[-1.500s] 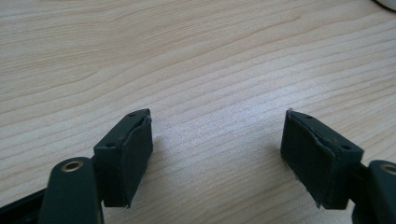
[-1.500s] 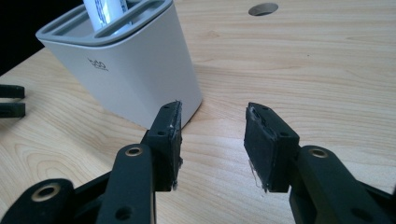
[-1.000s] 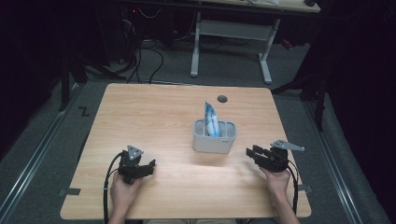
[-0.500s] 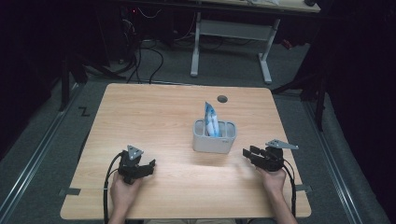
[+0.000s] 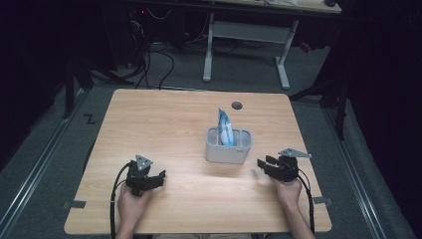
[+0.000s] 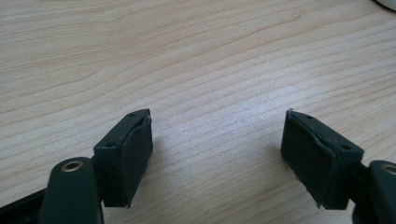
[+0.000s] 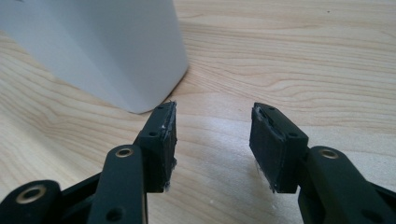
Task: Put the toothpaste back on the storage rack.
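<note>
I am working on a rectangular light wooden table [image 5: 164, 124] with a small round grommet hole [image 5: 237, 105] near its far edge. It stands on a grey floor in a dark room; a second desk with white legs [image 5: 247, 37] sits beyond it, with cables trailing on the floor.

A white rounded plastic holder with divided compartments [image 5: 228, 152] stands right of the table's centre. An upright blue-and-white packet [image 5: 225, 126] rises out of one compartment (which one I cannot tell).

The left gripper [image 5: 160, 178] rests near the front edge, well apart from the holder. Its jaws are spread wide over bare wood, with nothing between them.

The right gripper [image 5: 263, 165] sits just right of the holder and points toward it. Its jaws have just been opening and are released, with nothing between them. In the right gripper view the holder's white wall stands just ahead of one jaw.

Bare tabletop lies all around the holder and between the two hands.
</note>
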A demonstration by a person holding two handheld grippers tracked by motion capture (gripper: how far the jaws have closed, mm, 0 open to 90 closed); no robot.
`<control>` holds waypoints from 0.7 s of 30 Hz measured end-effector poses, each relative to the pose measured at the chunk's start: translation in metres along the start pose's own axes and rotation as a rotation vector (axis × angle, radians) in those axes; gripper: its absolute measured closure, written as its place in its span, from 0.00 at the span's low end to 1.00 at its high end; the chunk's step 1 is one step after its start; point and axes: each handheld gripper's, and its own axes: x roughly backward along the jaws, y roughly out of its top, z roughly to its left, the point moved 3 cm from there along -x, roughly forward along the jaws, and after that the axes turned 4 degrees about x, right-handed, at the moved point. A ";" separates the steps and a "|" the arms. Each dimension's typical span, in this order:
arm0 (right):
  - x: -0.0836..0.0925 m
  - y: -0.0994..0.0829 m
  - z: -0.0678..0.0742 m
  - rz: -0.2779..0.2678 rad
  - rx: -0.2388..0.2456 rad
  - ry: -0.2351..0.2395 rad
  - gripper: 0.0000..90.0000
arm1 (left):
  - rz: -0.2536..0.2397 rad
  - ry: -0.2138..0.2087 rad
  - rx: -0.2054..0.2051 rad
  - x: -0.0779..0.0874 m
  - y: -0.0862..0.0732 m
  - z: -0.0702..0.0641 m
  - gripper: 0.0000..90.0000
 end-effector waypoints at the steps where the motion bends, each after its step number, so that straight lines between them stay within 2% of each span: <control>1: -0.001 0.000 -0.001 0.003 0.001 -0.007 0.56 | 0.000 0.000 0.000 0.000 0.000 0.000 0.28; 6: -0.005 -0.002 -0.003 0.017 0.017 -0.037 0.56 | 0.000 0.000 0.000 0.000 0.000 0.000 0.28; 10: -0.006 -0.002 -0.004 0.020 0.007 -0.050 0.56 | 0.000 0.000 0.000 0.000 0.000 0.000 0.28; 21: -0.010 -0.003 -0.004 0.038 0.023 -0.073 0.55 | 0.000 0.000 0.000 0.000 0.000 0.000 0.28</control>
